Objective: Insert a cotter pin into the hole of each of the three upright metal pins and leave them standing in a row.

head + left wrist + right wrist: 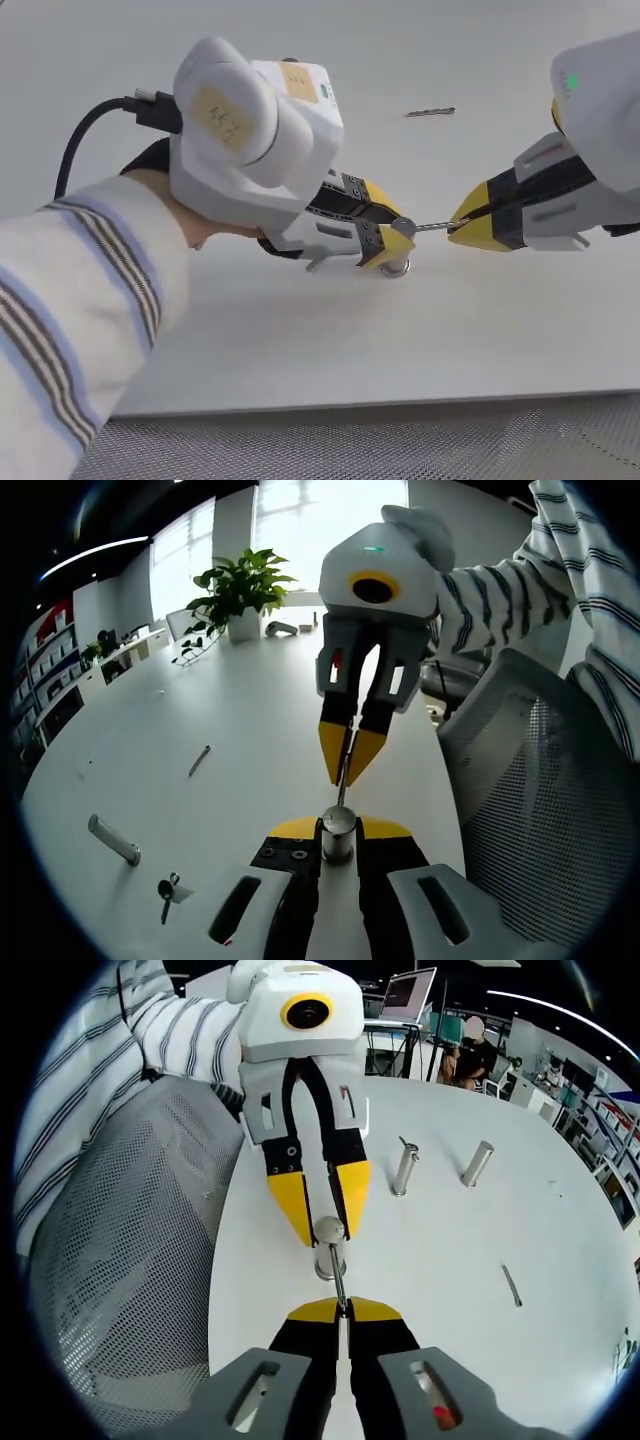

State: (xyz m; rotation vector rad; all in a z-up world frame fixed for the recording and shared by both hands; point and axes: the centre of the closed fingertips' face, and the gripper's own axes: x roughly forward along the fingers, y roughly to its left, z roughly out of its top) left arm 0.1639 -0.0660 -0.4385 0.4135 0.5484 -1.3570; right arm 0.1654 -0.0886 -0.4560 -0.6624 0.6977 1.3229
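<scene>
One cotter pin (338,1272) is pinched between the pressed-together jaws of the right gripper (343,1309) and is pointed at the head of a metal pin (338,833). That pin is clamped upright on the white surface (300,330) by the jaws of the left gripper (338,826). The cotter pin's tip meets the head; whether it has entered the hole cannot be told. A second metal pin (404,1170) and a third metal pin (477,1163) are seen further off, and a loose cotter pin (511,1285) lies apart from them.
</scene>
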